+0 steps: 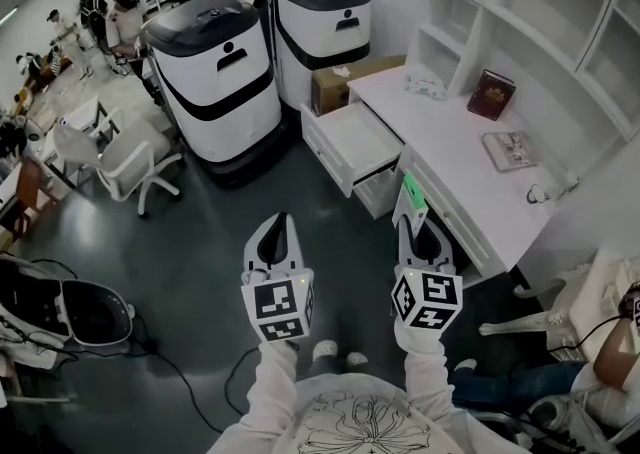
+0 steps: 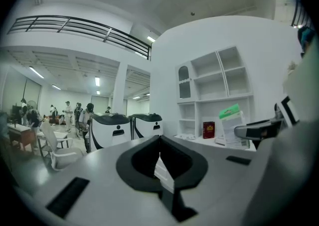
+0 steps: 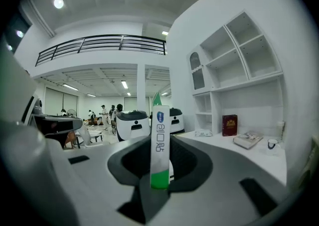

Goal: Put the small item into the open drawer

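A flat white packet with green ends (image 1: 409, 198) stands upright between the jaws of my right gripper (image 1: 416, 229), which is shut on it. In the right gripper view the packet (image 3: 160, 143) rises from the gripper (image 3: 160, 172) and hides the middle of the scene. The open white drawer (image 1: 352, 145) juts from the desk (image 1: 462, 164), ahead of the right gripper and slightly to its left. My left gripper (image 1: 274, 233) hangs beside the right one over the dark floor. Its jaws meet with nothing between them (image 2: 160, 164).
Two large white and black machines (image 1: 219, 74) (image 1: 322, 20) stand behind the drawer, with a cardboard box (image 1: 338, 83) beside them. On the desk lie a red book (image 1: 491, 94), another book (image 1: 510, 149) and a cup (image 1: 540, 193). White chairs (image 1: 128, 164) stand at left.
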A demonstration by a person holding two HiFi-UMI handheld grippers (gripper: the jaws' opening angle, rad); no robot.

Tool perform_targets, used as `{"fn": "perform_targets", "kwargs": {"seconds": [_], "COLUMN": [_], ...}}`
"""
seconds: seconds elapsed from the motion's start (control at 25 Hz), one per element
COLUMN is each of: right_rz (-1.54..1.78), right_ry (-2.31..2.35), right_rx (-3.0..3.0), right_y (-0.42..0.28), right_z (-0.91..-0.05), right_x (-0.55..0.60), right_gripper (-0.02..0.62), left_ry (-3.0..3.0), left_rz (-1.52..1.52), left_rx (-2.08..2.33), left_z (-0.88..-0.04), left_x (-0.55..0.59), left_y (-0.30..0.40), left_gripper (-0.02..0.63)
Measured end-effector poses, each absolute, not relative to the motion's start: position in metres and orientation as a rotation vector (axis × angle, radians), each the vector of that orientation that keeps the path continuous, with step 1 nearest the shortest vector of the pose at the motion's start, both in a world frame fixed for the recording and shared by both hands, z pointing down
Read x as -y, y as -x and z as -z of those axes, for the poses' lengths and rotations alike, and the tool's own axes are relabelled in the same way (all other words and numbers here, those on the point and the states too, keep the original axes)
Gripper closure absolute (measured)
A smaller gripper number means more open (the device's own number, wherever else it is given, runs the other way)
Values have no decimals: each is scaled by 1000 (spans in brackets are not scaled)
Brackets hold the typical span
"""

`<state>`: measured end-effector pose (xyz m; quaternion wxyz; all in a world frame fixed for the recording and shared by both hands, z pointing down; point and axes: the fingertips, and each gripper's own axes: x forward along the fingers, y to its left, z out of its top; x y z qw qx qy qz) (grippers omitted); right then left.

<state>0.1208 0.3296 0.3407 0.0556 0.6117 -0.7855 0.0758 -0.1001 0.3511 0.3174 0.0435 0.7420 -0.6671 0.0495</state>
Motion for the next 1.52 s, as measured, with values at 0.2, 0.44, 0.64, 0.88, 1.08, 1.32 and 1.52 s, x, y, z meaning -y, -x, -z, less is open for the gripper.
{"fn": "perform_targets", "kwargs": {"seconds": [0.2, 0.44, 0.64, 0.88, 1.08, 1.32, 1.52], "right_rz": [-233, -284, -290, -298, -300, -283, -276], "right_ry": [-1873, -1900, -1895, -1882, -1869, -1848, -1818], "right_rx": [2376, 2341, 2342, 2354, 2372, 2405, 2431], "right_y": [-109, -96, -95, -96, -99, -103, -109], "right_z": [-346, -341, -351, -363, -363, -357, -356], "right_x": [-327, -316, -306, -269, -213, -135, -71], "right_gripper": [505, 503, 503, 503, 503, 503, 503], "left_ry": [-2285, -2285, -2264, -2243, -2239, -2240, -2214], "left_rz": [-166, -209, -212, -222, -228, -217, -205], "left_rx": [2016, 1995, 2002, 2005, 2020, 2047, 2074], "left_z": [-326, -316, -329, -345, -344, -337, -337], "left_x": [-345, -330, -319, -287, -236, -166, -107], "left_y": [108, 128, 132, 131, 125, 118, 111], "left_gripper": [600, 600, 600, 600, 600, 600, 600]}}
